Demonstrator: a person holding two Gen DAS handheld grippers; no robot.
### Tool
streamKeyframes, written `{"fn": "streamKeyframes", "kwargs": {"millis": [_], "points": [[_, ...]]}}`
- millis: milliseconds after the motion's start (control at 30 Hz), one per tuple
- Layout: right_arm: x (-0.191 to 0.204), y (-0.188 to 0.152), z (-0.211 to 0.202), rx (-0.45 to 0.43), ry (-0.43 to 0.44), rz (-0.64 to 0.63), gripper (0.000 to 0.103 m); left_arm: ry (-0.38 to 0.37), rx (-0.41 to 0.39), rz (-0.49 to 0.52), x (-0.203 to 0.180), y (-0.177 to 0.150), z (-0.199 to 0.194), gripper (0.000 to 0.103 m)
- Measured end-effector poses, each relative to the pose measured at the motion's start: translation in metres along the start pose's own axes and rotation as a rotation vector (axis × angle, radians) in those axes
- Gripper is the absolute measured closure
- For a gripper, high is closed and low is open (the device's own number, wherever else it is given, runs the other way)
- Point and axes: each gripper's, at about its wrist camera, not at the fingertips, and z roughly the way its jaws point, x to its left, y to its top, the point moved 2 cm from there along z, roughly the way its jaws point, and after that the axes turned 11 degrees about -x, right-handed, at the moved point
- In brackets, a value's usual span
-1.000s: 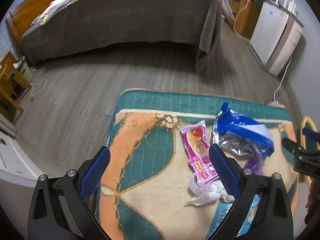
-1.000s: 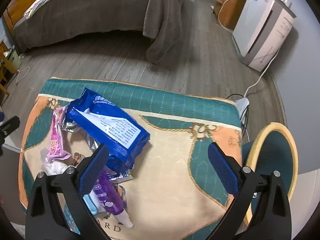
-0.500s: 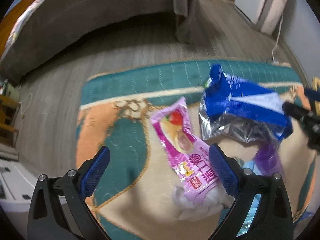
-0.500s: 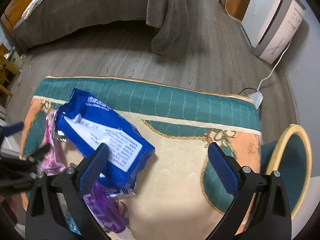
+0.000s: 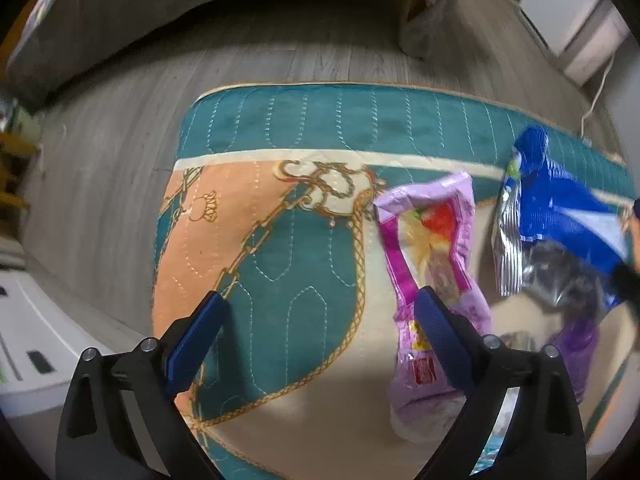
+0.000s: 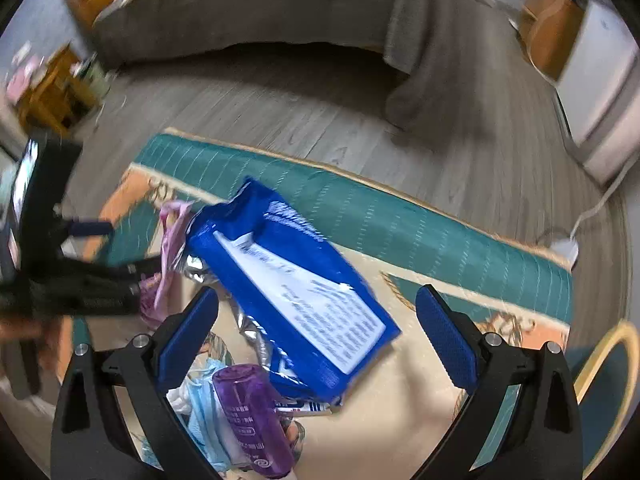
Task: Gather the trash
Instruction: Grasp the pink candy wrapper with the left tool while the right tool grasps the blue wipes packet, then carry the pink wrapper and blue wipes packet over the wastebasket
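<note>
Left gripper (image 5: 320, 320): the jaws stand wide apart and grasp nothing. It hangs above a quilted rug (image 5: 280, 248) patterned in teal, orange and cream. Its right-hand finger overlaps the lower part of a pink snack wrapper (image 5: 430, 236) in this view; whether it touches the wrapper cannot be told.

Right gripper (image 6: 318, 322): the jaws also stand wide apart and grasp nothing. A blue foil packet (image 6: 296, 292) with a white printed label lies between the two fingers in this view, on the rug (image 6: 400, 224).

Location of the trash:
- The pink wrapper lies flat on the cream part of the rug, lengthwise away from the camera. In the right wrist view it (image 6: 172, 228) shows at the left edge of the blue packet.
- The blue packet (image 5: 560, 220) lies just right of the pink wrapper, with its silver inner foil open toward the camera.
- A purple bottle (image 6: 252, 416) lies on its side just below the blue packet, near the left finger of the right gripper.
- A light blue face mask (image 6: 204, 416) lies beside the bottle, partly under it.

The rug lies on a grey wooden floor (image 5: 120, 152). A bed with a grey cover (image 6: 260, 12) stands beyond the rug. A round teal cushion with a yellow edge (image 6: 608, 372) lies at the right border of the right wrist view.
</note>
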Motion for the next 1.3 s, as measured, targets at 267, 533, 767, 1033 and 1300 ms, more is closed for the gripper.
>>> {"fn": "streamKeyframes", "kwargs": {"millis": [267,533,767,1033,1300], "points": [[-0.004,-0.008,0.019,0.068,0.008,0.005,0.032,0.008,-0.010,0.074,-0.014,0.002,-0.004,0.007],[-0.041,0.001,-0.003,0.042,0.027,0.195,0.059,-0.094,-0.061,0.023,-0.018,0.008,-0.029,0.008],[-0.060,0.001,-0.008,0.025,-0.020,0.252,0.059,-0.201,-0.011,-0.061,-0.034,0.005,-0.014,0.008],[-0.061,-0.002,-0.020,0.016,-0.031,0.256,0.059,-0.176,-0.032,-0.021,-0.041,0.005,-0.019,0.068],[-0.057,-0.006,-0.051,-0.037,-0.048,0.247,0.059,-0.121,-0.250,0.016,-0.042,0.019,-0.071,0.076]]}}
